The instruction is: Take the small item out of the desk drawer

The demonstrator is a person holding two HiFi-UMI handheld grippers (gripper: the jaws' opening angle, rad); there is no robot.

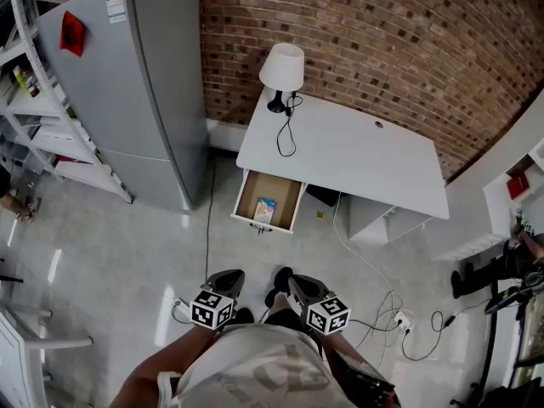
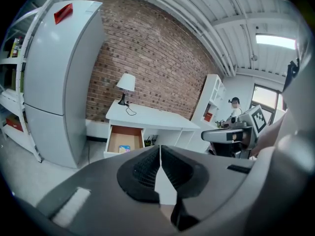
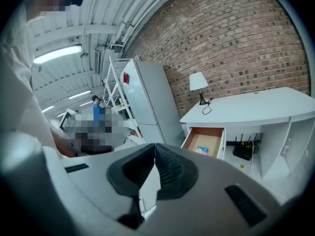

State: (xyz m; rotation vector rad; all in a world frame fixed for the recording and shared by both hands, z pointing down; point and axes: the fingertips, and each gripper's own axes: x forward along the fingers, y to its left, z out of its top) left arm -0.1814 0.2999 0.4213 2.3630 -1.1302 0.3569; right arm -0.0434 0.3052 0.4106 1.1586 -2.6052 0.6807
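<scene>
While you stand well back from the grey fridge and the white desk, its drawer hangs open under the lamp end, and your left gripper and right gripper are each pressed together on nothing. The small item, a flat colourful packet, lies on the drawer floor towards the front. It looks light, thin and probably slippery, so you would likely need to spread one gripper's jaws and pinch it across a raised edge, not flat from above.
</scene>
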